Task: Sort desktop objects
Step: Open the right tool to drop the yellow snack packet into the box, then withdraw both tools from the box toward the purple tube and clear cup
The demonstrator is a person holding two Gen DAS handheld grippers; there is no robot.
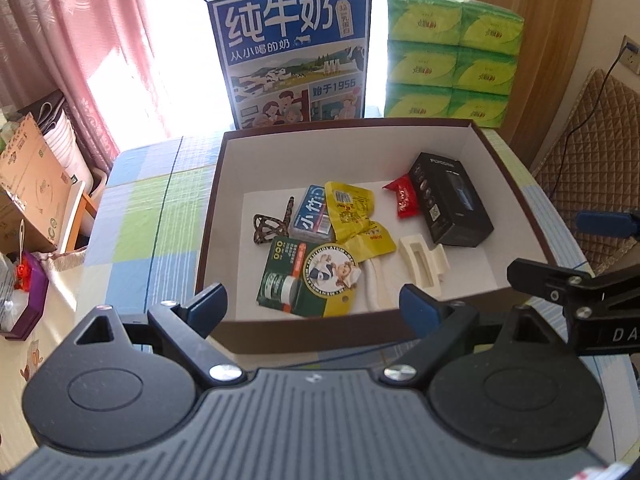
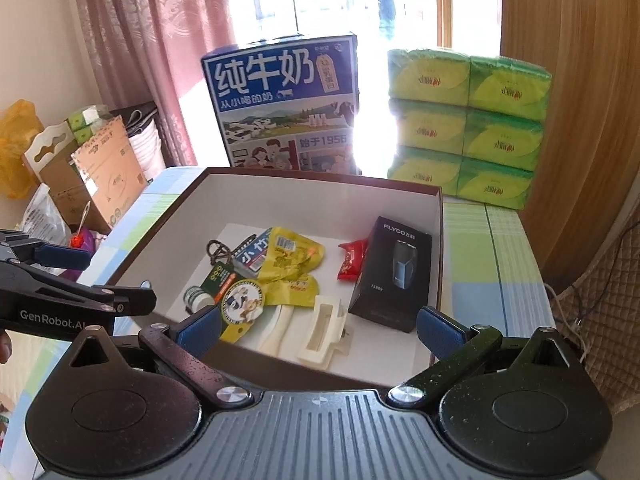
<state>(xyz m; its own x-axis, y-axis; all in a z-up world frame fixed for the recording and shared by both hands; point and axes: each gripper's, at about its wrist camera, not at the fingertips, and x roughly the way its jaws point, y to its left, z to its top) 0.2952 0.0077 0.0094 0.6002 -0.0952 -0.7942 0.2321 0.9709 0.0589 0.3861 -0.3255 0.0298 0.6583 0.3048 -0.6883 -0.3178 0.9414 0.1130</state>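
A brown box with a white inside (image 1: 516,196) (image 2: 437,240) stands on the checked tablecloth. In it lie a black shaver box (image 1: 450,200) (image 2: 394,276), a red candy (image 1: 405,197) (image 2: 352,262), yellow snack packets (image 1: 352,210) (image 2: 292,260), a blue tissue pack (image 1: 314,216), a green card (image 1: 292,280), a cream hair clip (image 1: 422,264) (image 2: 324,332) and a patterned clip (image 1: 266,228). My left gripper (image 1: 316,306) is open and empty over the box's near wall. My right gripper (image 2: 320,330) is open and empty over the near wall too.
A blue milk carton case (image 1: 294,52) (image 2: 284,104) and stacked green tissue packs (image 1: 452,60) (image 2: 468,124) stand behind the box. Cardboard boxes (image 1: 32,184) and clutter sit left of the table. The tablecloth (image 1: 140,220) shows left of the box, and a quilted chair (image 1: 588,160) is right.
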